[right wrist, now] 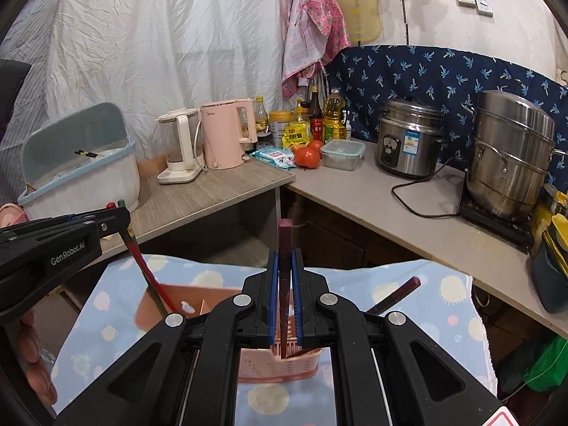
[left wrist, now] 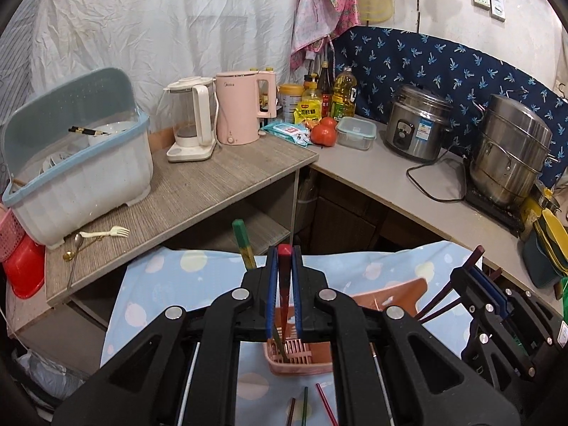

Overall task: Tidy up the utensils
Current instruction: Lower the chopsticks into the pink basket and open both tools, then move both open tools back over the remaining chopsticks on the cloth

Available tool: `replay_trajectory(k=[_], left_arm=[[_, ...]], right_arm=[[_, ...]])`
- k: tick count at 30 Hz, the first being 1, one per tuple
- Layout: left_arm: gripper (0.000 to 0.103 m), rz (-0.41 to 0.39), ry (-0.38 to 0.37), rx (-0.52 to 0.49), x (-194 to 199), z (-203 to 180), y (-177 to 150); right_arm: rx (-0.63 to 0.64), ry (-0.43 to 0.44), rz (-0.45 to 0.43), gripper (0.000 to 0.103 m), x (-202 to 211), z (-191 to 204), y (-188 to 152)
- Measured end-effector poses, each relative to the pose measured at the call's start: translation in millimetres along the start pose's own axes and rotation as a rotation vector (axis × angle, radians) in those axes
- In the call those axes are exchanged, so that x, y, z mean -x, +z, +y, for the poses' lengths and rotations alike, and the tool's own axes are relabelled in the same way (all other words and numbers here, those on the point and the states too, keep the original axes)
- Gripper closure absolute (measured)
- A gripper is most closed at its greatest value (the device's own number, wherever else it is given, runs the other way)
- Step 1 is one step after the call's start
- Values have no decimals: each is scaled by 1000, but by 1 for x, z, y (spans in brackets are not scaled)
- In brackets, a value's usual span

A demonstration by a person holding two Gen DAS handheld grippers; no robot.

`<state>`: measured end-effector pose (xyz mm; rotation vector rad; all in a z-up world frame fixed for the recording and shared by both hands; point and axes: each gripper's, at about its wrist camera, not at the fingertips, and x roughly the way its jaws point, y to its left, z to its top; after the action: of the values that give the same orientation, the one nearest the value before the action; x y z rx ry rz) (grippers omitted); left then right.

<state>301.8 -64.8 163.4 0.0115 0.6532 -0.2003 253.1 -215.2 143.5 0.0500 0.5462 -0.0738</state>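
i have a chopstick in each claw. my left claw (left wrist: 284,285) is clamped on a red chopstick (left wrist: 284,252), its red tip poking up past the blue pads and its thin end reaching down into the pink utensil basket (left wrist: 289,362) below; a second stick with a green end (left wrist: 242,239) sticks up just left of my jaws, though i cannot tell how firmly it is caught. my right claw (right wrist: 284,284) is pinched shut on a dark maroon chopstick (right wrist: 285,234), also standing nearly upright with its lower end inside the same pink utensil basket (right wrist: 280,365). another maroon stick (right wrist: 394,296) leans out of the basket to the right.

these sticks are light, stiff and smooth, so i judge they could swivel or slide between the pads if i bump them on the slotted wall. holding near the thick upper end, as i do, gives the best bite; the tapered tip would slip.

both claws are angled downward over the basket, close side by side, above the blue spotted cloth (left wrist: 198,277). three more chopsticks (left wrist: 305,404) lie loose on the cloth in front of the basket. the basket sits on that cloth, well apart from the grey bench (left wrist: 220,174) with the kettles.
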Motion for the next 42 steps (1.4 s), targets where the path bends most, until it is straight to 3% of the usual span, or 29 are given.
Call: replay_trajectory(k=[1,3,5,11,22,42], left_arm=[[92,5,-4,2,1,0,-2],[68,11,4,6,3,1,-6],[55,-9,19,10,10,2,-11],[44,-23,25,25,30,7,-20],[43,-6,31,18,73,16,-63],[43,141,27,-4,113,17,-175]], right_arm=[[-4,-2,2,94,1,0,-3],[-14,-13,1,83,4,-3,-6],[-39,-18,-12,61,12,-7,-9],[-54,-15,-54,55,44,-13,-10],[-20,5,-74,54,111,0,-43],[-31,27,69,54,167,22,-150]])
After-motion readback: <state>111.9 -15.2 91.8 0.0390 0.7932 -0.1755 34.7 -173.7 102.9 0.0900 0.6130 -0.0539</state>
